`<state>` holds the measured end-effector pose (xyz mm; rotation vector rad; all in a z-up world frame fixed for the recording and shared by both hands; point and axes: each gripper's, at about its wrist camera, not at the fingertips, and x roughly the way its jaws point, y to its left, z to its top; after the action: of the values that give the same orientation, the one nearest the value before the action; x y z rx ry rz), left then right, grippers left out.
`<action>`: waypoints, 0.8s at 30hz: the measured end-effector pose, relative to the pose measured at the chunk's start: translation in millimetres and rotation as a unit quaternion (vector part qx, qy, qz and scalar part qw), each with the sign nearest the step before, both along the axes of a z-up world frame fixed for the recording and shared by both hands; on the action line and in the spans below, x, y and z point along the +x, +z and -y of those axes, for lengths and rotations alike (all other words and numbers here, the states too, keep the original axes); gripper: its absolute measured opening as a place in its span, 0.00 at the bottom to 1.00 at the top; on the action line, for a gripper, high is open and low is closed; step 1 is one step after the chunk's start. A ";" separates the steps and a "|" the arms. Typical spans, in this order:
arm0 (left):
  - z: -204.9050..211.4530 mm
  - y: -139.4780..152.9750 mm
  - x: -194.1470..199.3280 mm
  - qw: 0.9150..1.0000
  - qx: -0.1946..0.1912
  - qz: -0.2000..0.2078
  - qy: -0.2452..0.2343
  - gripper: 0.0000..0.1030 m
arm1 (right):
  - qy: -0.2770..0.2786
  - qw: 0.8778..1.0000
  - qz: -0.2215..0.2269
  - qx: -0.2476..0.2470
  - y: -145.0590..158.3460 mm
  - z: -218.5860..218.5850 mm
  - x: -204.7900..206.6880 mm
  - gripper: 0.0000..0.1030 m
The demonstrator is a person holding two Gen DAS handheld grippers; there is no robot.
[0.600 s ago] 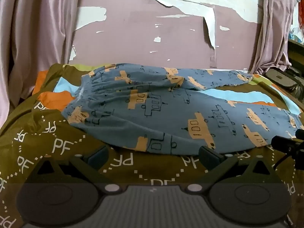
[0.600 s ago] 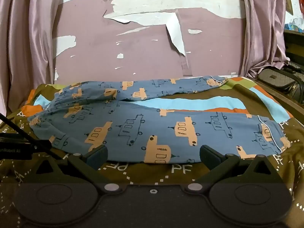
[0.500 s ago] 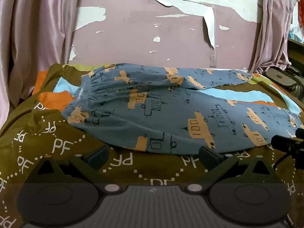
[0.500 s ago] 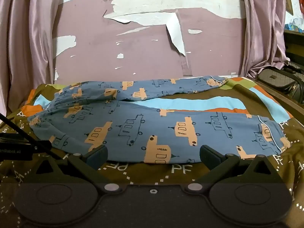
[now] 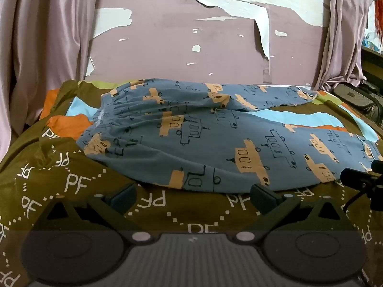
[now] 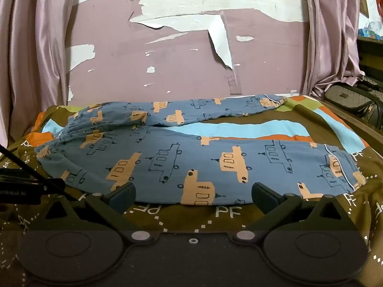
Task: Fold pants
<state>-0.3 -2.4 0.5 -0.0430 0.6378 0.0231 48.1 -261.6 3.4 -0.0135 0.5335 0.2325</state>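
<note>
Blue pants (image 5: pixel 215 143) printed with tan vehicles lie spread on the bed, waistband to the left, both legs running right and apart. They also show in the right wrist view (image 6: pixel 203 162). My left gripper (image 5: pixel 194 197) is open and empty, just short of the pants' near edge by the waist end. My right gripper (image 6: pixel 194 196) is open and empty, just short of the near leg's edge. Part of the right gripper (image 5: pixel 361 181) shows at the left view's right edge.
The bed has an olive cover (image 5: pixel 71 181) with white "PF" letters and blue and orange bands. A peeling pink wall (image 6: pixel 179 59) stands behind, with pink curtains (image 6: pixel 36 47) at both sides. A dark bag (image 6: pixel 354 105) sits at the far right.
</note>
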 end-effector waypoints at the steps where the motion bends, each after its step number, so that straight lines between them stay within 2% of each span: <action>1: 0.1 -0.5 0.0 1.000 0.000 0.000 0.000 1.00 | 0.000 1.000 0.000 0.000 -0.1 0.1 0.1 1.00; 24: 0.5 -4.3 -1.3 1.000 0.001 -0.001 0.001 1.00 | -0.001 1.000 -0.003 0.001 -0.4 0.8 1.3 1.00</action>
<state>-1.7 -2.8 -3.8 -0.0419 0.6398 0.0260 49.4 -262.4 3.0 -0.0109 0.5401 0.2318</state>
